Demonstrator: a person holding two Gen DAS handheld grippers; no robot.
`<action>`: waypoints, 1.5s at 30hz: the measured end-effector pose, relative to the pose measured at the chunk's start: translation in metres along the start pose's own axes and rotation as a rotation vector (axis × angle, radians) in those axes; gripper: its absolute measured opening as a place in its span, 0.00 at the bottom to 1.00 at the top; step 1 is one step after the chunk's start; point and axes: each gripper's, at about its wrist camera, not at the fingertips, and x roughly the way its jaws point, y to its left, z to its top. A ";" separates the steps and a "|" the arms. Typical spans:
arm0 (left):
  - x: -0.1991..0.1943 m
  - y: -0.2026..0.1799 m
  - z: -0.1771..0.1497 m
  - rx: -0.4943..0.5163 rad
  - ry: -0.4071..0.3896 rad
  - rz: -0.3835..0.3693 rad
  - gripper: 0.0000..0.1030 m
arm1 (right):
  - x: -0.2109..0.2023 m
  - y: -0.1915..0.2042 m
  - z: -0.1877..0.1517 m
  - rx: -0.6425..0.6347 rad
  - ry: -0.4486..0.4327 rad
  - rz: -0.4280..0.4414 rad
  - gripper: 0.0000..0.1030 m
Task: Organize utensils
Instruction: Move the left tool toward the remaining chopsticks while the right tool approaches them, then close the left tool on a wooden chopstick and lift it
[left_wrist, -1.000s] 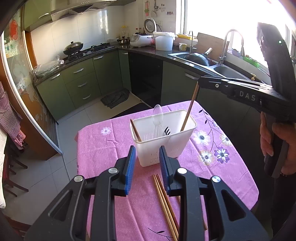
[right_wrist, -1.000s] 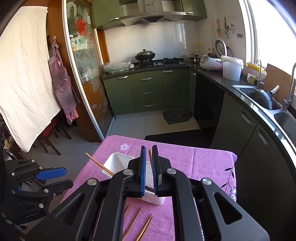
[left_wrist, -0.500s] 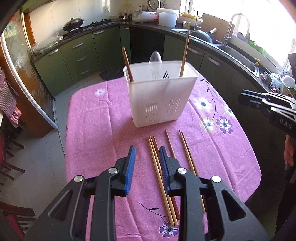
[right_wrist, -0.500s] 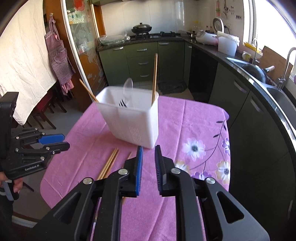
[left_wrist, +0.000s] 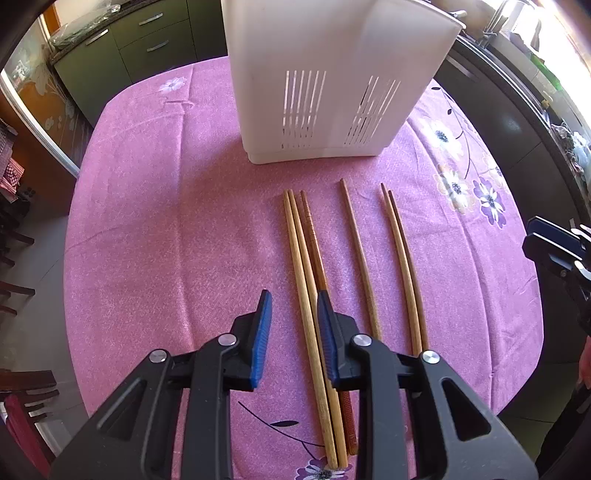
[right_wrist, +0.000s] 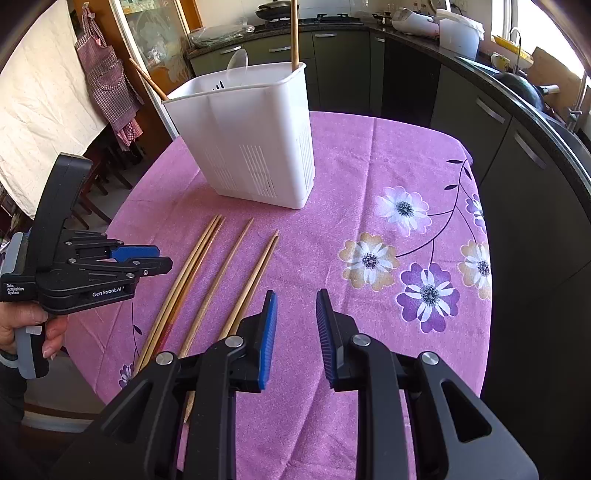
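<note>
In the left wrist view the left gripper (left_wrist: 293, 334) hangs low over the pink flowered tablecloth (left_wrist: 147, 221) at 6 o'clock, its blue-padded jaws parted with nothing clamped. A close trio of chopsticks (left_wrist: 308, 280), two pale and one darker brown, lies on the cloth running from 12 toward 6 o'clock, and the two pale sticks pass through the gap between the jaws, while the dark one slips under the right-hand pad; whether the pads touch them I cannot tell. To the right lies a single chopstick (left_wrist: 360, 254), apart from the trio, and further right a pair of chopsticks (left_wrist: 402, 258) side by side. The white utensil holder (left_wrist: 332, 74) stands upright at 12 o'clock, just beyond the stick tips, its slotted wall facing the camera.

In the right wrist view the left gripper (right_wrist: 147, 258) sits at 9 o'clock above the trio's (right_wrist: 184, 273) near ends. The holder (right_wrist: 247, 133) stands at 11 o'clock with a chopstick, a clear spoon and dark fork tines showing above its rim. The right gripper (right_wrist: 293, 332) is at 6 o'clock, jaws parted and empty, over bare cloth just right of the pair (right_wrist: 255, 273).
</note>
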 end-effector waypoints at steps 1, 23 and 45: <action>0.002 0.000 0.001 -0.002 0.006 0.001 0.23 | 0.001 -0.001 0.000 0.002 0.001 0.000 0.22; 0.035 0.001 0.018 -0.005 0.105 0.015 0.14 | 0.012 -0.002 -0.003 0.008 0.028 0.023 0.22; 0.009 0.007 0.034 -0.002 0.049 0.035 0.06 | 0.010 -0.001 0.000 0.007 0.029 0.018 0.22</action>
